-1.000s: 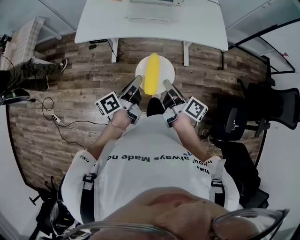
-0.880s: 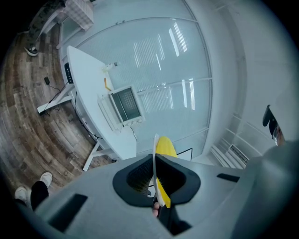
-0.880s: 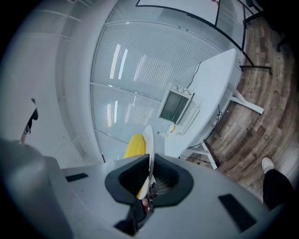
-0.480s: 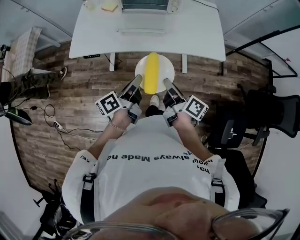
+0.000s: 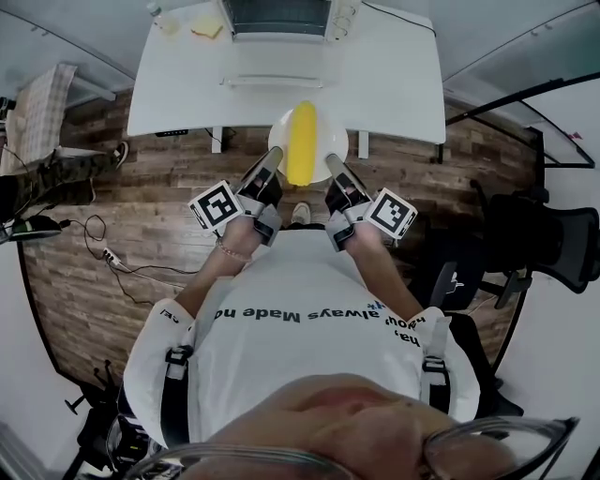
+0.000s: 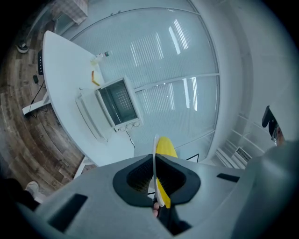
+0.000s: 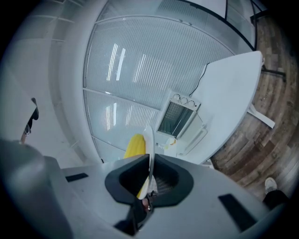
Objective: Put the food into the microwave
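A white plate point(image 5: 278, 142) is being held over the wooden floor point(image 5: 141, 206), near the front edge of the white bench point(image 5: 394, 84). A yellow corn cob point(image 5: 300, 143) is lying lengthwise on it. The plate's left rim is being clamped by the left tongs point(image 5: 272, 159) and its right rim by the right tongs point(image 5: 333, 166), each pair of jaws pressed onto the thin edge. The microwave point(image 5: 278, 16) is standing at the back of the bench with its door open, well apart from the plate.

white shirt point(image 5: 300, 352) reads, upside down, "always made"
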